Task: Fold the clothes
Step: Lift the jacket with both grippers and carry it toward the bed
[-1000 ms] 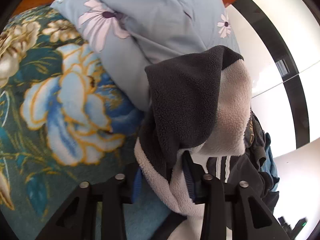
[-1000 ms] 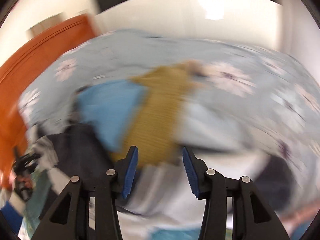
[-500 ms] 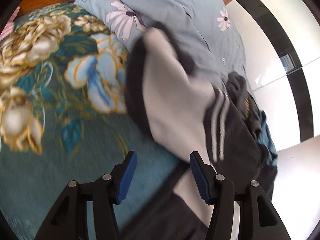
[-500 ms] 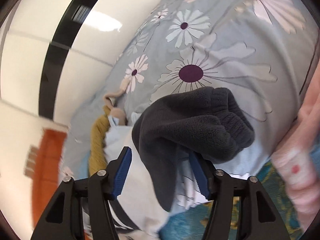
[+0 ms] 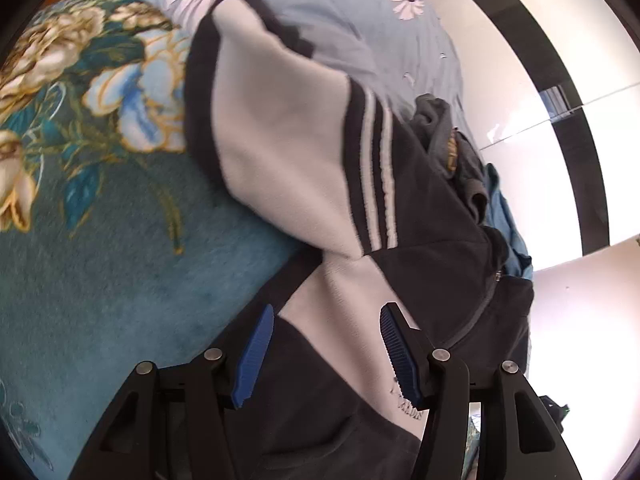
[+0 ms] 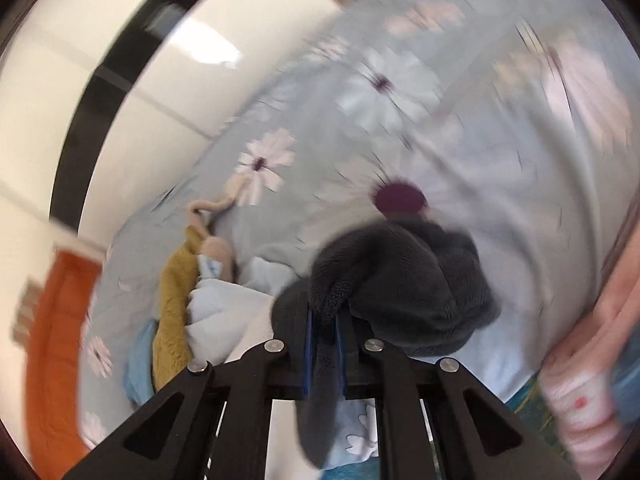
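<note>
The right gripper (image 6: 323, 350) is clamped on a dark cuff of the fleece jacket (image 5: 280, 152); it should draw that sleeve across flat, without bunching. The left gripper (image 5: 326, 354) stands half open, holding nothing, above the jacket's body, which lies just ahead on the teal floral blanket (image 5: 120, 280): charcoal, cream panels, two pale stripes.

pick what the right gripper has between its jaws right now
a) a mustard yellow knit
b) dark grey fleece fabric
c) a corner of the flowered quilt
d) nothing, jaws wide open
b: in the right wrist view the right gripper has its blue pads pressed together on a fold of the dark grey fleece, while the mustard knit lies off to the side, untouched.
</note>
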`<move>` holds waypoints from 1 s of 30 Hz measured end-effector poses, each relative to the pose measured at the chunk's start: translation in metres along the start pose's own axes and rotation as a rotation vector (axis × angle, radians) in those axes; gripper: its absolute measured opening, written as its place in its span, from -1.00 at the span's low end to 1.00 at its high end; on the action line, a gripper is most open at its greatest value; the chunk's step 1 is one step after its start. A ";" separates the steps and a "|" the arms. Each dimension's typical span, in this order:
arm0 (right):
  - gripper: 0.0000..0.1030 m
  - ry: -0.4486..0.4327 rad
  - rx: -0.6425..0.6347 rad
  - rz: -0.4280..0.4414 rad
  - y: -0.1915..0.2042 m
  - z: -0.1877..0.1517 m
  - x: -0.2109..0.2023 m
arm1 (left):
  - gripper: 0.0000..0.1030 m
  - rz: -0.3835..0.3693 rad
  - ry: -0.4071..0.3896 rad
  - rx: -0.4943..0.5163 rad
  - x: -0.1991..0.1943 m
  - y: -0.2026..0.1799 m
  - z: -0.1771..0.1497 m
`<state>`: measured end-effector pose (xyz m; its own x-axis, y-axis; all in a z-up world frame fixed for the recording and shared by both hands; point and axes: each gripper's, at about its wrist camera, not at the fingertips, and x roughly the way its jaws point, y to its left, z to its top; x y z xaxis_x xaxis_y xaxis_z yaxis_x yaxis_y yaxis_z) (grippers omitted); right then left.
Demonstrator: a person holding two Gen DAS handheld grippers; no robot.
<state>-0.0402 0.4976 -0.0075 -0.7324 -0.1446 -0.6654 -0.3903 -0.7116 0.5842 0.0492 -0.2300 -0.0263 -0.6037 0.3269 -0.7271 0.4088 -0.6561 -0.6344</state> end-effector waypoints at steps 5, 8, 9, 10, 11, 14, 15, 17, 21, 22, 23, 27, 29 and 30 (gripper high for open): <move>-0.82 -0.106 -0.257 -0.068 0.016 -0.015 -0.034 | 0.16 0.017 -0.009 0.031 -0.001 -0.002 0.002; -0.82 0.020 -0.175 -0.196 -0.021 -0.024 -0.007 | 0.16 0.011 -0.007 0.018 -0.001 -0.001 0.004; -0.82 0.041 -0.134 -0.203 -0.032 -0.026 -0.003 | 0.16 0.009 -0.007 0.025 0.000 -0.003 0.005; -0.81 0.060 -0.096 -0.208 -0.042 -0.029 0.000 | 0.16 0.009 -0.009 0.048 0.000 -0.009 0.009; -0.80 0.059 -0.082 -0.203 -0.044 -0.029 -0.002 | 0.16 0.009 -0.011 0.071 0.001 -0.015 0.012; -0.75 0.073 -0.120 -0.213 -0.035 -0.030 -0.012 | 0.16 0.007 -0.015 0.143 0.002 -0.033 0.022; -0.72 0.080 -0.144 -0.220 -0.029 -0.031 -0.016 | 0.16 0.004 -0.010 0.172 0.005 -0.040 0.028; -0.41 0.097 -0.209 -0.249 -0.016 -0.033 -0.026 | 0.16 0.009 0.001 0.249 0.013 -0.060 0.041; -0.33 0.101 -0.393 -0.310 0.023 -0.047 -0.045 | 0.20 0.048 0.026 0.509 0.034 -0.115 0.062; -0.33 0.103 -0.444 -0.283 0.038 -0.052 -0.049 | 0.23 0.066 0.036 0.575 0.041 -0.128 0.065; -0.33 0.114 -0.503 -0.235 0.057 -0.057 -0.049 | 0.24 0.086 0.047 0.640 0.049 -0.140 0.069; -0.33 0.225 -0.700 0.034 0.139 -0.083 -0.026 | 0.25 0.139 0.105 0.835 0.087 -0.177 0.083; -0.30 0.298 -0.774 0.140 0.178 -0.103 -0.002 | 0.31 0.130 0.140 0.879 0.104 -0.190 0.092; -0.29 0.335 -0.810 0.191 0.197 -0.113 0.010 | 0.34 0.129 0.156 0.888 0.113 -0.192 0.096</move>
<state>-0.0619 0.2783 0.0486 -0.4939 -0.4133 -0.7650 0.3276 -0.9034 0.2765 -0.1629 -0.1323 0.0389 -0.4642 0.2603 -0.8466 -0.2498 -0.9555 -0.1568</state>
